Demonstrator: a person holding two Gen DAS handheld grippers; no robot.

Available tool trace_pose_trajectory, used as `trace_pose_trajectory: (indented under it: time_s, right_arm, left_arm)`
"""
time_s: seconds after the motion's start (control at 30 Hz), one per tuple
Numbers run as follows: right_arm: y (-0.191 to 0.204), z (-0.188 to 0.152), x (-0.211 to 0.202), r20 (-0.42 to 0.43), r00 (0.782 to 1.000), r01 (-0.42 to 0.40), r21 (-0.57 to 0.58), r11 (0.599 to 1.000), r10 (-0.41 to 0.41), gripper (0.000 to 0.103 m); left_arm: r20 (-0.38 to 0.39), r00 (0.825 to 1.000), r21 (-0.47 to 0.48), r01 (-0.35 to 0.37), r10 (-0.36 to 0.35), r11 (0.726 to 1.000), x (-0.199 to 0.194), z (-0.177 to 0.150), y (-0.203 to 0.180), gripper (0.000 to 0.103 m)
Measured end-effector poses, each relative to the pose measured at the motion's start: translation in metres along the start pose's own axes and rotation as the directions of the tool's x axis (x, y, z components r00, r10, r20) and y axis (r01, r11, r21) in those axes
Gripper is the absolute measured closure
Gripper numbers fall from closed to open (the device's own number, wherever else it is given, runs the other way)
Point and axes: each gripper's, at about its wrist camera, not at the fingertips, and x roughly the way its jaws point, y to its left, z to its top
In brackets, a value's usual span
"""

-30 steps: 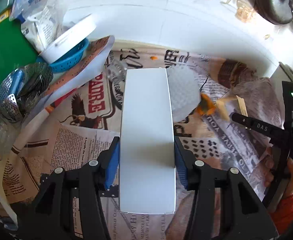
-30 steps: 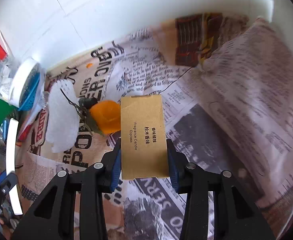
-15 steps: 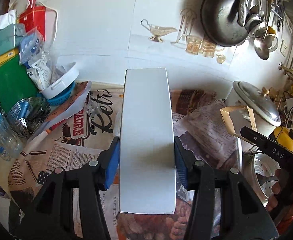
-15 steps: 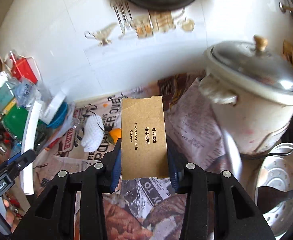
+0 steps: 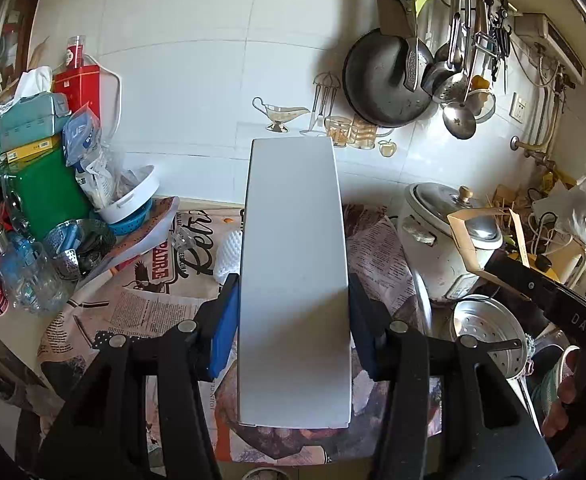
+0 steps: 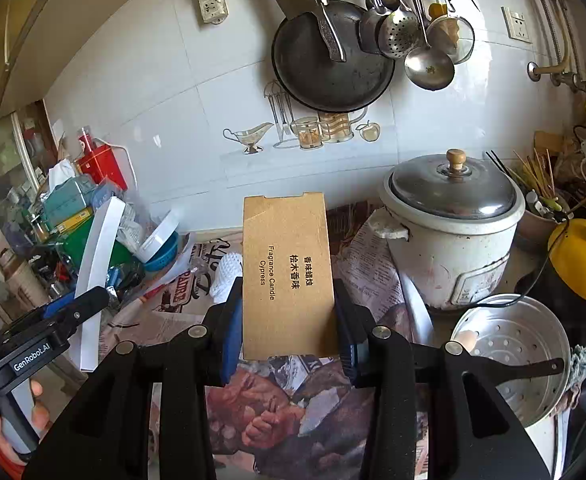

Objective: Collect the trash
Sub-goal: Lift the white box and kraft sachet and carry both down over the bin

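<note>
Left wrist view: the long white box (image 5: 295,280) sits clamped between the blue pads of the left tool (image 5: 293,320), its long axis running straight ahead along the fingers, far end aimed at the tiled wall, near end sticking back past the pads. The jaws stand only partly open, as wide as the box is, and press on its two long sides. Nothing under it touches it; it hangs above the newspaper-covered table (image 5: 153,312).

Taking the white rice cooker (image 6: 453,240) as the landmark: in the right wrist view the brown candle carton (image 6: 289,276), printed "Fragrance Candle Cypress", is held just to the left of the cooker and nearer the camera, also lengthwise along the fingers. The right tool (image 6: 289,320) grips it by its long edges, jaws narrowly parted to the carton's width, with the lower edge poking out behind the pads. The left tool with its white box shows further left of the cooker.

Still lying on the table, left of the cooker and beyond both boxes, is a white foam net sleeve (image 6: 227,270); both tools are full, so neither can take it now. No bin shows in either view, so I cannot say which way the boxes must travel. My guess is that both hands need to carry their loads off the table before anything else gets picked up.
</note>
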Motion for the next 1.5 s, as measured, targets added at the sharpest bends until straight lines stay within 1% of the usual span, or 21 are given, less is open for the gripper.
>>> trace_pose_trajectory:
  time_s: [0.17, 0.3, 0.43, 0.5, 0.73, 0.93, 1.03, 1.17, 1.3, 1.37, 1.5]
  right_arm:
    - [0.017, -0.028, -0.026, -0.013, 1.000, 0.029, 0.022, 0.999, -0.029, 0.066]
    - [0.046, -0.052, -0.040, -0.020, 0.997, 0.071, 0.041, 0.997, -0.070, 0.066]
    - [0.074, -0.075, -0.049, -0.037, 0.997, 0.077, 0.069, 0.995, -0.074, 0.066]
    - [0.088, -0.089, -0.052, -0.048, 0.996, 0.078, 0.073, 0.994, -0.074, 0.066]
    - [0.121, -0.143, -0.067, -0.074, 0.995, 0.079, 0.137, 0.987, -0.069, 0.066]
    - [0.136, -0.174, -0.078, -0.152, 0.984, 0.113, 0.138, 0.984, -0.091, 0.066]
    - [0.137, -0.185, -0.079, -0.190, 0.976, 0.136, 0.135, 0.981, -0.109, 0.066]
    - [0.129, -0.206, -0.073, -0.251, 0.961, 0.151, 0.141, 0.978, -0.113, 0.066]
    - [0.115, -0.234, -0.059, -0.316, 0.943, 0.158, 0.134, 0.978, -0.109, 0.066]
    - [0.107, -0.250, -0.049, -0.352, 0.931, 0.154, 0.138, 0.978, -0.097, 0.066]
    - [0.088, -0.281, -0.027, -0.422, 0.903, 0.153, 0.128, 0.980, -0.086, 0.066]
  left_arm:
    - [-0.014, 0.999, 0.012, 0.046, -0.046, 0.999, -0.022, -0.018, 0.015, 0.053]
    - [-0.038, 0.996, 0.026, 0.087, -0.086, 0.996, -0.041, -0.037, 0.035, 0.053]
    - [-0.065, 0.994, 0.034, 0.095, -0.093, 0.995, -0.066, -0.060, 0.060, 0.053]
    - [-0.070, 0.994, 0.038, 0.085, -0.083, 0.996, -0.080, -0.073, 0.071, 0.053]
    - [-0.146, 0.986, 0.052, 0.093, -0.084, 0.994, -0.111, -0.123, 0.108, 0.053]
    - [-0.239, 0.966, 0.038, 0.109, -0.097, 0.993, -0.118, -0.158, 0.117, 0.053]
    - [-0.273, 0.957, 0.041, 0.111, -0.096, 0.993, -0.117, -0.176, 0.115, 0.053]
    - [-0.323, 0.940, 0.005, 0.114, -0.107, 0.993, -0.109, -0.202, 0.114, 0.053]
    - [-0.365, 0.927, -0.010, 0.088, -0.086, 0.996, -0.094, -0.232, 0.107, 0.053]
    - [-0.393, 0.916, -0.026, 0.077, -0.081, 0.997, -0.083, -0.247, 0.104, 0.053]
    - [-0.454, 0.888, -0.050, 0.057, -0.074, 0.997, -0.052, -0.285, 0.097, 0.053]
